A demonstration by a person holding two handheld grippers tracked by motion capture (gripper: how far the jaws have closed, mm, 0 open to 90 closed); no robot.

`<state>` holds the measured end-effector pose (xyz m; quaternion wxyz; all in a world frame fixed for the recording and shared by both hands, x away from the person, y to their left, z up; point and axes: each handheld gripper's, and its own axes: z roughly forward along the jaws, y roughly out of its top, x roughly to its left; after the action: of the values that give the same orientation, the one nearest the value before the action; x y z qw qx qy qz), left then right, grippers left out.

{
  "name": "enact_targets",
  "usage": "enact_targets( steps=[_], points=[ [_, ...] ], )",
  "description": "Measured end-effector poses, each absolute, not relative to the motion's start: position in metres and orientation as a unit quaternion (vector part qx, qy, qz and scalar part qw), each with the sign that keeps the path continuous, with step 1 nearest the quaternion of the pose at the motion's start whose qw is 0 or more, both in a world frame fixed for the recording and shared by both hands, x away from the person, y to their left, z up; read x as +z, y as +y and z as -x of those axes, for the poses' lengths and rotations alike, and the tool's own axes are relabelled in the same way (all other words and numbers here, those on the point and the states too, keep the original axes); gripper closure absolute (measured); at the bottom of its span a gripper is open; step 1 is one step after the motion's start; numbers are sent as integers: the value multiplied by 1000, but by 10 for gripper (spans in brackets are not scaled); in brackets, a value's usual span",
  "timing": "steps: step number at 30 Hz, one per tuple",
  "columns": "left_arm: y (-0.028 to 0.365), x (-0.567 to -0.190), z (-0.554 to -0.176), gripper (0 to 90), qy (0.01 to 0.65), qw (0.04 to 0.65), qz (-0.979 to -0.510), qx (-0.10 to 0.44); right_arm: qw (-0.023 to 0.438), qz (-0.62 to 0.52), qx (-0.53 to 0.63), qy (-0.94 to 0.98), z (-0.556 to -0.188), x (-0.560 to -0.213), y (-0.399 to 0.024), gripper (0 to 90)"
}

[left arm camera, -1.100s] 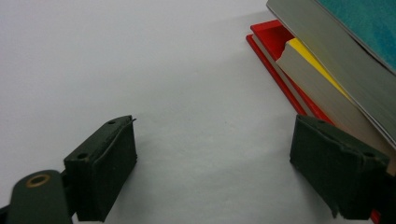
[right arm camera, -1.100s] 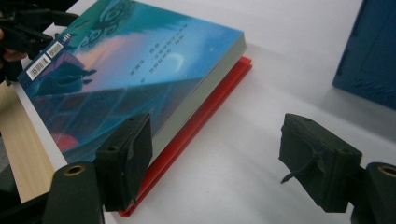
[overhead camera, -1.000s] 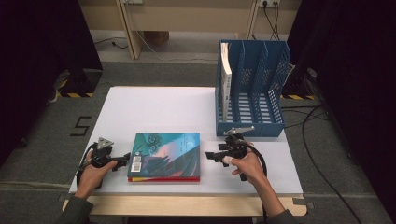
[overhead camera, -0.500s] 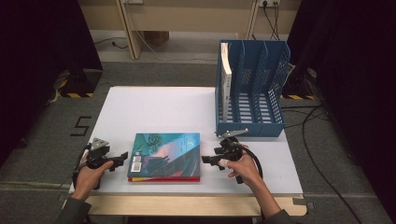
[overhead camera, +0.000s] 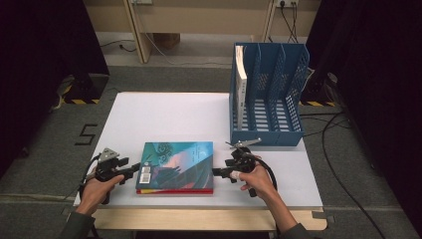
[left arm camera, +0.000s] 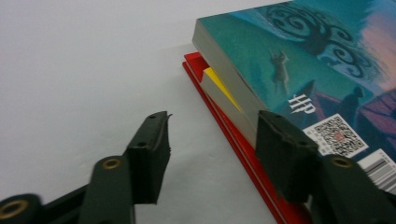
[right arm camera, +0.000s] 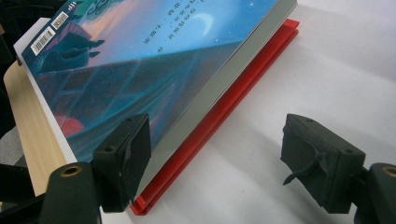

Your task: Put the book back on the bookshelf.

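In the high view, a teal-covered book lay on top of a red book in the lower middle of the white table, with the left gripper at its left edge and the right gripper at its right edge. Both grippers had their jaws spread apart, each straddling a side of the stack, clamping nothing. A blue file rack stood at the upper right, with a white book upright in its leftmost slot.
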<state>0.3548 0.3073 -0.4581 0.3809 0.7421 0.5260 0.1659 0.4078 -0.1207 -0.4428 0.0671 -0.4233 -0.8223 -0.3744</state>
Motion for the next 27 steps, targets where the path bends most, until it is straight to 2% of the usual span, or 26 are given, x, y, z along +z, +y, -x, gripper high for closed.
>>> enact_targets(
  steps=[2, 7, 9, 20, 25, 26, 27],
  points=[
    [306, -457, -354, 532, 524, 382, -743, 162, 66, 424, -374, -822, -409, -444, -121, 253],
    [304, -455, -351, 552, 517, 378, -750, 165, 70, 428, -375, -819, -410, -446, -122, 254],
    [303, -454, -350, 598, 514, 375, -753, 170, 70, 429, -376, -818, -411, -446, -123, 254],
    [297, -450, -344, 623, 502, 367, -761, 185, 82, 433, -384, -811, -413, -448, -124, 255],
    [292, -448, -341, 616, 490, 364, -770, 187, 79, 438, -383, -810, -415, -450, -126, 255],
    [291, -448, -340, 587, 490, 362, -770, 192, 77, 440, -381, -810, -416, -449, -128, 255],
    [291, -448, -341, 497, 491, 359, -769, 197, 73, 442, -383, -808, -417, -449, -130, 258]
  ],
)
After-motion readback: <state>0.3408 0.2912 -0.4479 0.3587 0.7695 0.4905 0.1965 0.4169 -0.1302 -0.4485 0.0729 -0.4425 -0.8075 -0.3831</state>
